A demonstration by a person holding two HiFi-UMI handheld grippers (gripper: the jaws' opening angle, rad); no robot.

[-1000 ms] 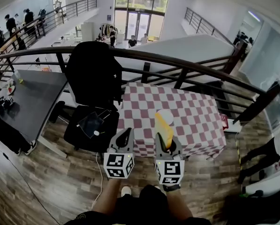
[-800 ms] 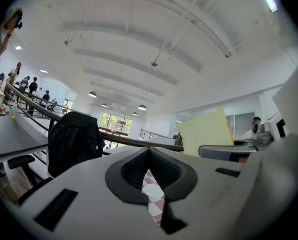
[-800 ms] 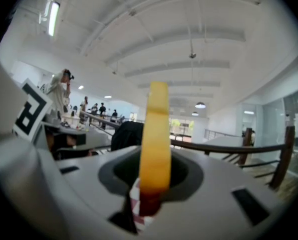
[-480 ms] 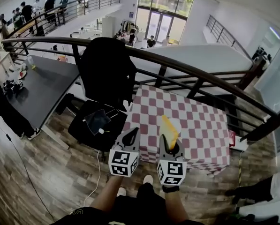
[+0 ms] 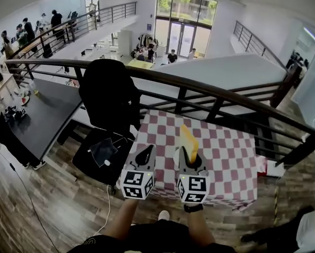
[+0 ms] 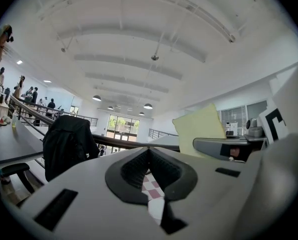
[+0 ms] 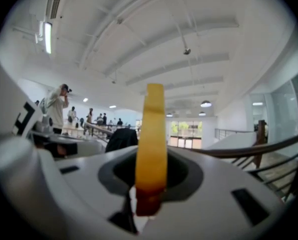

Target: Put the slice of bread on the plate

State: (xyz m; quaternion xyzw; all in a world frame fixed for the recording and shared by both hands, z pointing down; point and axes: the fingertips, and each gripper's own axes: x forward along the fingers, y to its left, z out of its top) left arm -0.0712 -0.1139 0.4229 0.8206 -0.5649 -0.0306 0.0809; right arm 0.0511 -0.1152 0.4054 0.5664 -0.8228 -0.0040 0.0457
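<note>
A yellow slice of bread (image 5: 188, 141) stands upright, edge toward me, with my right gripper (image 5: 189, 158) shut on its lower end. In the right gripper view the bread (image 7: 152, 134) rises between the jaws, its bottom crust brown. My left gripper (image 5: 144, 156) is held level beside it, jaws shut with nothing in them. The left gripper view shows the bread's pale face (image 6: 201, 129) to the right. Both grippers hover at the near edge of a table with a red-and-white checked cloth (image 5: 228, 152). The bread and grippers cover the part of the table behind them, and I see no plate.
A black office chair draped with a dark jacket (image 5: 110, 94) stands left of the table, a tablet on its seat (image 5: 102, 149). A dark railing (image 5: 215, 91) runs behind the table. A dark desk (image 5: 36, 115) is at far left. Wooden floor lies below.
Both grippers have moved forward together to the checked table's near edge. The bread stays upright in the right gripper. The white plate seen behind the bread earlier no longer shows.
</note>
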